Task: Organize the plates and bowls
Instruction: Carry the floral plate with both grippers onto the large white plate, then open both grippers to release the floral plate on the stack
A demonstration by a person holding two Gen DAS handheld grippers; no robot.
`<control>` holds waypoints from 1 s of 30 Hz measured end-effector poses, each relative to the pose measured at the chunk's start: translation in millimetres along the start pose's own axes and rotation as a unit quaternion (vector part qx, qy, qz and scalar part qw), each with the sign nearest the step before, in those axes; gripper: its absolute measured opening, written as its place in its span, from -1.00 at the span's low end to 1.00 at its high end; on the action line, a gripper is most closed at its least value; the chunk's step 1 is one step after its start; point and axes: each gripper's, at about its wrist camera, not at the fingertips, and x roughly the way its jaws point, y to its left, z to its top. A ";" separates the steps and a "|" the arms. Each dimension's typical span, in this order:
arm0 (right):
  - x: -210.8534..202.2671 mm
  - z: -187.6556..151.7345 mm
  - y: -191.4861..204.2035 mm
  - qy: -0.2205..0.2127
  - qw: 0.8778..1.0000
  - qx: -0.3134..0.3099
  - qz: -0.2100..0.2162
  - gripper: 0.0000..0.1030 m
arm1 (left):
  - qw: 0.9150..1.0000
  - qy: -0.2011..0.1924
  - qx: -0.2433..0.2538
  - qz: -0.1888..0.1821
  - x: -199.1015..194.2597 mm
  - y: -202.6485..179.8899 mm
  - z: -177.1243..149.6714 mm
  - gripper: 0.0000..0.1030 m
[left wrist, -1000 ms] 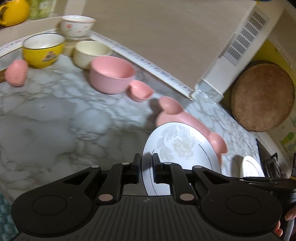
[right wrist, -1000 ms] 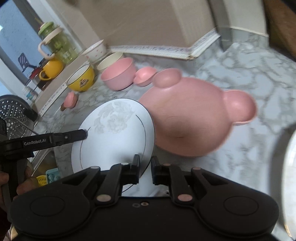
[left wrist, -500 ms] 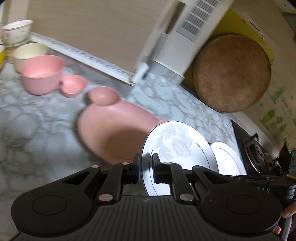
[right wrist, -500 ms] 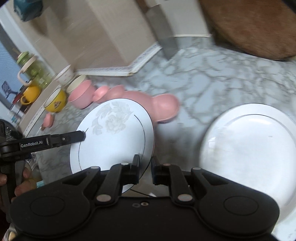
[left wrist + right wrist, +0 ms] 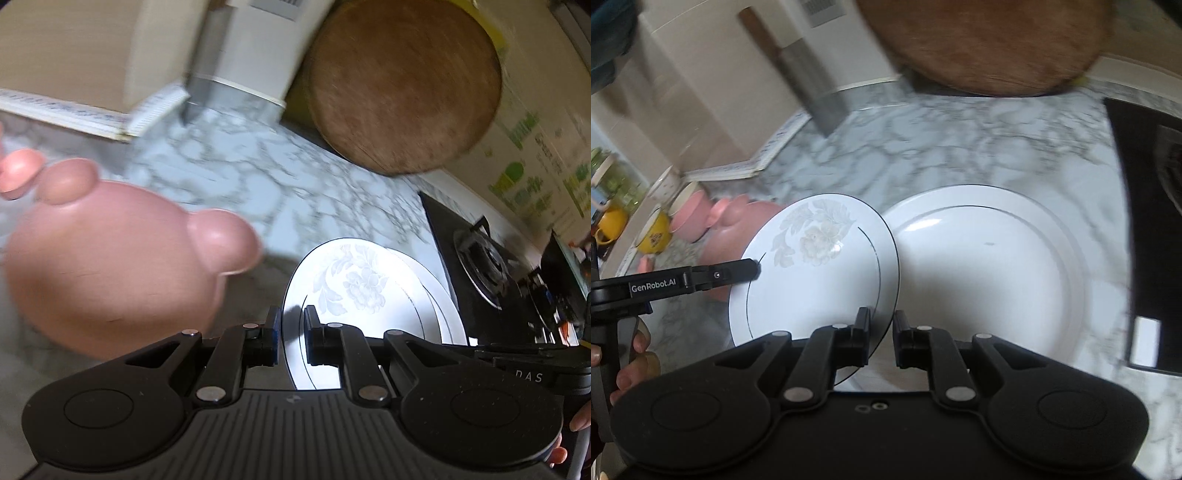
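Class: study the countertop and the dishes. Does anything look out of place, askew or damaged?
The floral plate hangs tilted above the counter, pinched at opposite rims by both claws, beside the plain white plate. No damage or spill shows.

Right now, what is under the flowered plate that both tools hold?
Under the flowered plate lie part of the plain white plate and the pink bear-shaped dish, both on the marble counter. Their covered parts are hidden.

We see a grey-veined white marble countertop [image 5: 960,155], a round brown wooden board [image 5: 402,81] leaning on the wall, and a black gas hob [image 5: 480,266] beside it.
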 end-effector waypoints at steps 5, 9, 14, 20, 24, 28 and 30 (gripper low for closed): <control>-7.2 -1.4 -28.4 -0.003 1.000 0.017 -0.017 -0.77 | 1.000 0.017 0.017 -0.009 25.7 -24.3 1.8 -0.77; -11.5 -2.6 -45.5 -0.004 0.999 0.024 -0.030 -0.77 | 0.999 0.030 0.028 -0.016 44.5 -38.4 2.4 -0.77; -11.9 -4.8 -60.5 0.002 0.999 0.032 -0.040 -0.77 | 0.998 0.041 0.043 -0.015 64.2 -52.7 -0.5 -0.77; -9.0 -4.3 -72.5 0.008 0.998 0.035 -0.047 -0.77 | 0.997 0.046 0.055 -0.013 77.6 -63.3 -1.2 -0.77; -5.8 -3.0 -76.7 0.010 0.998 0.036 -0.048 -0.77 | 0.997 0.051 0.062 -0.008 84.4 -66.2 -1.9 -0.77; -4.1 -1.9 -77.1 0.013 0.998 0.035 -0.046 -0.77 | 0.996 0.055 0.063 -0.007 86.9 -64.8 -1.8 -0.77; -3.4 -1.9 -76.6 0.015 0.998 0.033 -0.045 -0.77 | 0.996 0.058 0.063 -0.006 88.2 -63.8 -2.1 -0.77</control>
